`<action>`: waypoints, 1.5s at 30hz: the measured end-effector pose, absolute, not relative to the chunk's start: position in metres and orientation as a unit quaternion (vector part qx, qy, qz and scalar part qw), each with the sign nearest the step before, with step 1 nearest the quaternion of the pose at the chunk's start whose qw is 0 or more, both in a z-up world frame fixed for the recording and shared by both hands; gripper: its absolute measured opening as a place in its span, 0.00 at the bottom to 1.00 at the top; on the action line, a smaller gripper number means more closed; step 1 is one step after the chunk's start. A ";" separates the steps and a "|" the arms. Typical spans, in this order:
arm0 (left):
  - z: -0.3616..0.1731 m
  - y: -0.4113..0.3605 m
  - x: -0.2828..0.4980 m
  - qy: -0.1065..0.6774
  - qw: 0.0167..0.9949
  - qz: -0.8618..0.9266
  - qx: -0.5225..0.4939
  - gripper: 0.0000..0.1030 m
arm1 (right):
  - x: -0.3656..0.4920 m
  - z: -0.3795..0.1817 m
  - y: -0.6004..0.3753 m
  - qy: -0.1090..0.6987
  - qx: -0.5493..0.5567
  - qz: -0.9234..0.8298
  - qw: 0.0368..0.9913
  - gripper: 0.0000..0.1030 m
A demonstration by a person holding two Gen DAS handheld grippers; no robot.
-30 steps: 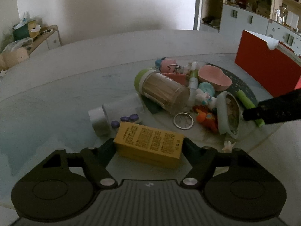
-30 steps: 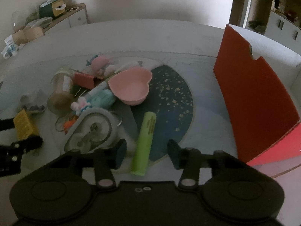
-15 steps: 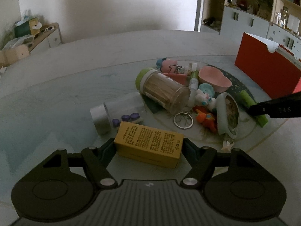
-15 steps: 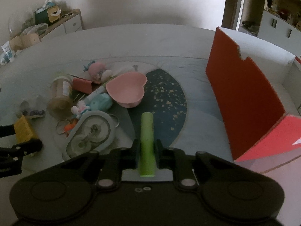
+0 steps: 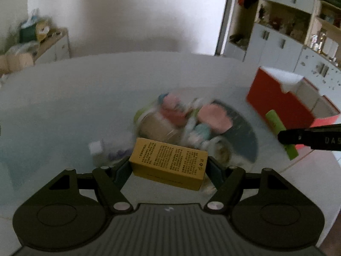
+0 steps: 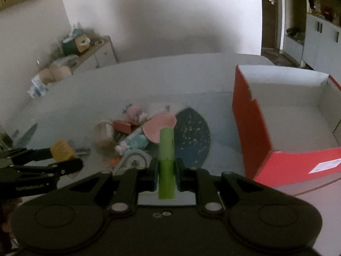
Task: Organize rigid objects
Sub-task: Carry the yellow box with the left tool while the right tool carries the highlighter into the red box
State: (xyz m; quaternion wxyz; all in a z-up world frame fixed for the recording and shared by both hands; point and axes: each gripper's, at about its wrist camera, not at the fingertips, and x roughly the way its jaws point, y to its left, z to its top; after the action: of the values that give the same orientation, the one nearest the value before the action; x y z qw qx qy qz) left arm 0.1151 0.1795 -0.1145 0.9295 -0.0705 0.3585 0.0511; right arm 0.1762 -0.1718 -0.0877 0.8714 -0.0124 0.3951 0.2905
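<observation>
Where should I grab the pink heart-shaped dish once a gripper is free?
Take the pink dish by its rim, probably the edge next to the dark mat, coming from above with one finger inside and one outside. It is wide and shallow, so spanning it looks doubtful, and toys crowd its other side.

We see a yellow box (image 5: 169, 163) printed with dark text, lifted at centre frame, slightly tilted. A green tube (image 6: 166, 163) stands lengthwise at lower centre, raised above the blurred heap of toys (image 6: 136, 136). A red box (image 6: 283, 132), open-topped, sits at right.
</observation>
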 end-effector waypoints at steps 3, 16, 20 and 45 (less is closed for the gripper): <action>-0.094 0.159 0.121 0.348 0.935 0.040 -0.059 0.73 | 0.182 -0.076 -0.190 0.392 -0.003 0.293 0.872 0.14; -0.046 0.058 0.176 0.325 0.945 -0.017 -0.039 0.73 | 0.226 -0.058 -0.272 0.386 0.018 0.269 0.882 0.14; -0.042 0.029 0.200 0.331 0.942 -0.030 -0.039 0.73 | 0.241 -0.059 -0.299 0.381 0.012 0.256 0.888 0.14; -0.088 -0.114 0.379 0.415 0.908 -0.057 0.007 0.73 | 0.351 -0.120 -0.376 0.435 -0.016 0.217 0.874 0.14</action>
State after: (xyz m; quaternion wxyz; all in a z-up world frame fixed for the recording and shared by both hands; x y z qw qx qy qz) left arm 0.3787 -0.1136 -0.0882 0.9080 0.0072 0.4150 -0.0569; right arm 0.3514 -0.3759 -0.1203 0.8736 -0.0160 0.4354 0.2168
